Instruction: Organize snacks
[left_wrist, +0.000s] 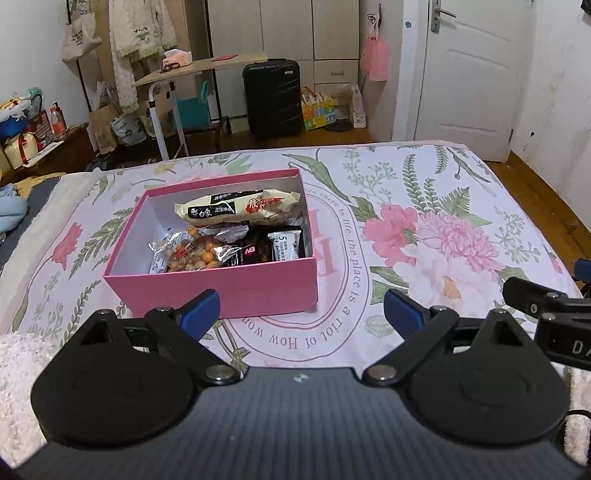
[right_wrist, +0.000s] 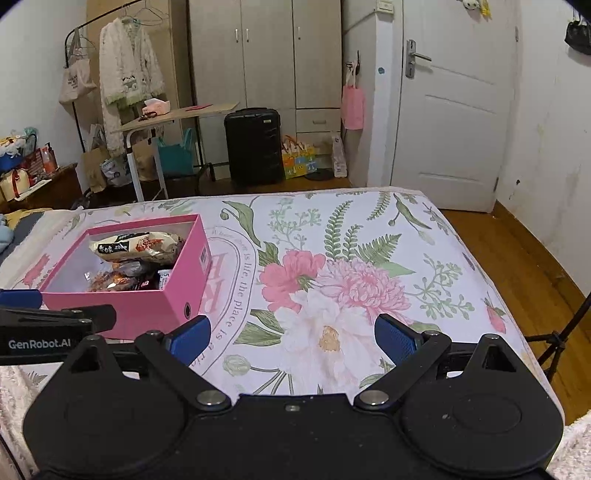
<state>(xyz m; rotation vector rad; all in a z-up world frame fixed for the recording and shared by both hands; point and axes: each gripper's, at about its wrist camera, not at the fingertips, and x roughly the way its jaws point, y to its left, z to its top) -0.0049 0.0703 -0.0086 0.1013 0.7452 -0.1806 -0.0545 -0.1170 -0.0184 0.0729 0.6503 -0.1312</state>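
The left tool (left_wrist: 301, 308) hung above the near edge of the bed (left_wrist: 424, 177), its blue pads (left_wrist: 201, 308) spread wide with nothing between them. The right tool (right_wrist: 291, 334) was likewise wide open and empty, over the flowered bedspread well to the right of the box. Each tool showed at the edge of the other's view: the right one at the right border of the left view, the left one at the left border of the right view, just beside the box's near corner.

The pink box (left_wrist: 221, 291) stood open on the bed, left of centre, just beyond the left tool's left pad. Inside it lay the snacks: a cream noodle pack (left_wrist: 236, 208) across the far side, a clear bag of orange nuts (left_wrist: 192, 254) at the near left, a dark packet (left_wrist: 255, 251) beside it and a small white packet (left_wrist: 284, 243) at the near right. The box's left part showed bare white lining.

Beyond the bed stood a black suitcase (left_wrist: 273, 98), a small table (left_wrist: 199, 68) and a white door (left_wrist: 476, 74).
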